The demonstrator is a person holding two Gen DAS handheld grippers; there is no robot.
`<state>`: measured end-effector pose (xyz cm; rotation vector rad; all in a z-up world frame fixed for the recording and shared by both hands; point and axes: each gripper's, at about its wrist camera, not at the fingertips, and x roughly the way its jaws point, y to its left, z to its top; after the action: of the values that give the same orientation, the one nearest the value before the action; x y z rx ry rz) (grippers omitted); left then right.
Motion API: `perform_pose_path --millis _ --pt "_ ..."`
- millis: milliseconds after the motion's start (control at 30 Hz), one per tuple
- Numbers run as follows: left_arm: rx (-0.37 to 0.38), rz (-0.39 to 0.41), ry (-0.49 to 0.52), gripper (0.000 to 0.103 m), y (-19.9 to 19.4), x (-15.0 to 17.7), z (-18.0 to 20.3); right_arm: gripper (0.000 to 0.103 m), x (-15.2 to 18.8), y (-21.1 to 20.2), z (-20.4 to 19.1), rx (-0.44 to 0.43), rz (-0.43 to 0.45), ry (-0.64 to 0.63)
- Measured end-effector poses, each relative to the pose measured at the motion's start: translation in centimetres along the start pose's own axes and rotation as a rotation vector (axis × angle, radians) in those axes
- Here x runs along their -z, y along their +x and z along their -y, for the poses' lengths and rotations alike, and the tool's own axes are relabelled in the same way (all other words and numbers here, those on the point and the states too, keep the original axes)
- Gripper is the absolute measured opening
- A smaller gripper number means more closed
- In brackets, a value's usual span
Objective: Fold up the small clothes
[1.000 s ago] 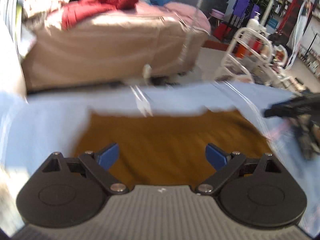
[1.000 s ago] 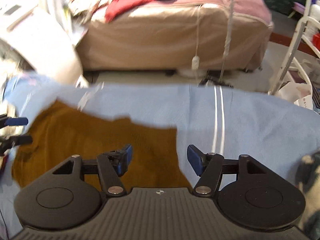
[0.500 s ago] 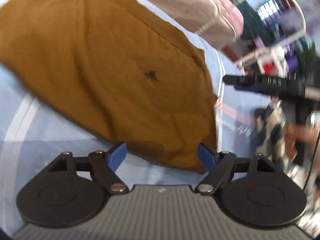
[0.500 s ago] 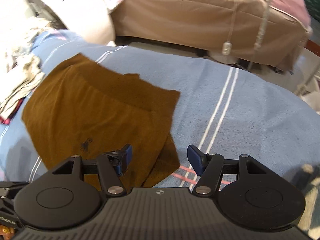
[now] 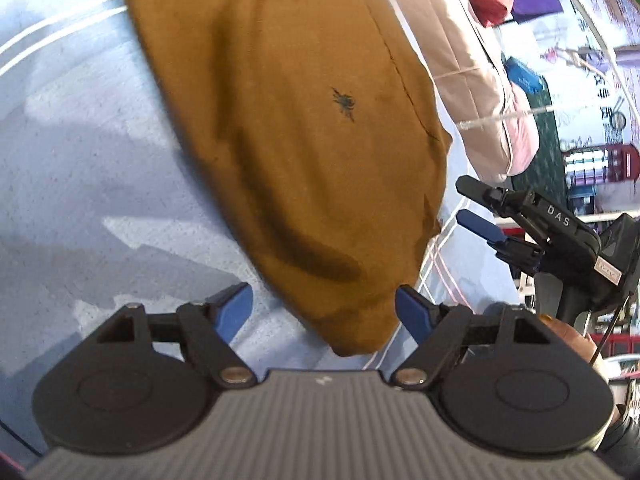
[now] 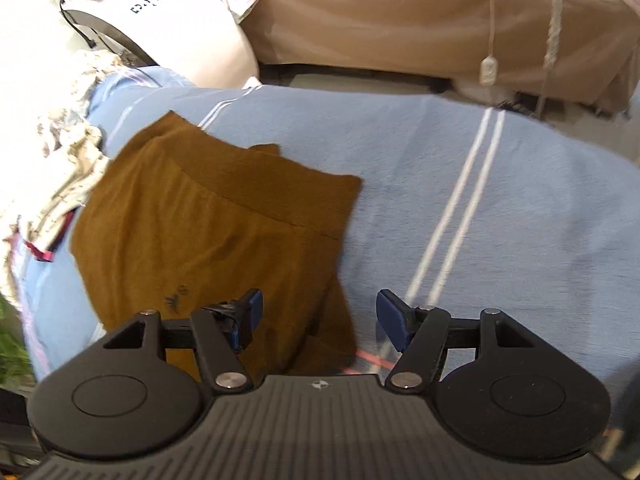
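A brown garment [image 5: 304, 128] with a small dark logo [image 5: 343, 103] lies flat on a blue blanket [image 5: 80, 152] with white stripes. My left gripper [image 5: 324, 310] is open, low over the cloth, and the garment's near corner lies between its blue pads without being pinched. To the right, my right gripper [image 5: 472, 205] hovers beside the garment's edge. In the right wrist view the garment [image 6: 208, 232] is partly folded, with one layer over another. My right gripper [image 6: 320, 312] is open there, and the garment's near right edge sits between its fingers.
A pile of light clothes [image 6: 52, 152] lies left of the garment. A white box [image 6: 160, 12] stands behind it. A tan-covered bed [image 6: 400, 20] lies beyond the blanket, with a cord [image 6: 489, 68] hanging in front. A hand [image 5: 568, 336] holds the right gripper.
The left gripper rolled and dropped toward the garment's near corner, its jaws a little narrower. The right gripper tipped down and drew nearer to the garment's right edge, still open.
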<state>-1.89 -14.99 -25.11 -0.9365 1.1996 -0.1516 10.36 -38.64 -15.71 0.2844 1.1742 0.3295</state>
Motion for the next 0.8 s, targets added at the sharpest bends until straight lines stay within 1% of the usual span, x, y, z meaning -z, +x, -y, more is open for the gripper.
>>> perform_pose_path --millis 33,67,133,233,267,367,433,500,533,567,633,667,700,733,767,800 --pt "0.002 0.000 -0.009 0.079 0.4 0.1 0.0 0.103 -0.1 0.3 0.0 0.007 -0.009 -0.003" --pt "0.007 0.005 -0.021 0.082 0.7 0.1 0.1 0.103 -0.2 0.7 0.0 0.019 -0.023 -0.009" --pt "0.049 0.007 -0.062 0.085 1.6 0.2 0.6 0.103 -0.3 1.4 0.5 0.011 -0.036 0.000" --pt "0.106 -0.021 -0.110 0.082 2.9 0.8 1.0 0.103 -0.4 1.8 1.4 -0.026 -0.044 0.042" --pt "0.114 -0.027 -0.117 0.080 3.3 1.2 1.1 0.103 -0.4 1.9 1.5 -0.037 -0.050 0.043" --pt "0.128 -0.009 -0.128 0.078 4.3 1.4 0.8 0.103 -0.4 2.3 1.3 -0.124 -0.092 0.029" --pt "0.144 -0.007 -0.130 0.076 4.6 1.1 0.5 0.103 -0.4 2.7 1.1 -0.120 -0.111 0.013" --pt "0.148 -0.009 -0.144 0.070 4.8 1.0 0.5 0.103 -0.5 2.9 1.6 -0.143 -0.110 0.044" --pt "0.147 -0.009 -0.146 0.060 4.7 0.9 0.5 0.103 -0.7 3.0 1.9 -0.160 -0.103 0.077" --pt "0.142 -0.014 -0.141 0.046 4.8 0.8 0.6 0.103 -0.7 3.1 2.1 -0.173 -0.100 0.095" --pt "0.123 -0.026 -0.136 0.032 5.3 0.4 0.9 0.103 -0.7 3.2 1.8 -0.166 -0.103 0.077" --pt "0.117 -0.025 -0.133 0.030 5.5 0.3 1.1 0.093 -0.7 3.1 1.5 -0.155 -0.104 0.064" --pt "0.109 -0.024 -0.123 0.029 5.6 0.3 1.4 0.057 -0.7 3.1 1.3 -0.140 -0.105 0.051" --pt "0.098 -0.025 -0.102 0.025 5.8 0.1 1.6 0.035 -0.7 3.2 1.3 -0.123 -0.112 0.050" --pt "0.089 -0.030 -0.084 0.021 5.9 -0.1 1.9 0.023 -0.6 3.4 1.5 -0.108 -0.124 0.062" --pt "0.090 -0.035 -0.082 0.020 6.1 -0.2 2.1 0.021 -0.5 3.4 1.7 -0.113 -0.119 0.074"
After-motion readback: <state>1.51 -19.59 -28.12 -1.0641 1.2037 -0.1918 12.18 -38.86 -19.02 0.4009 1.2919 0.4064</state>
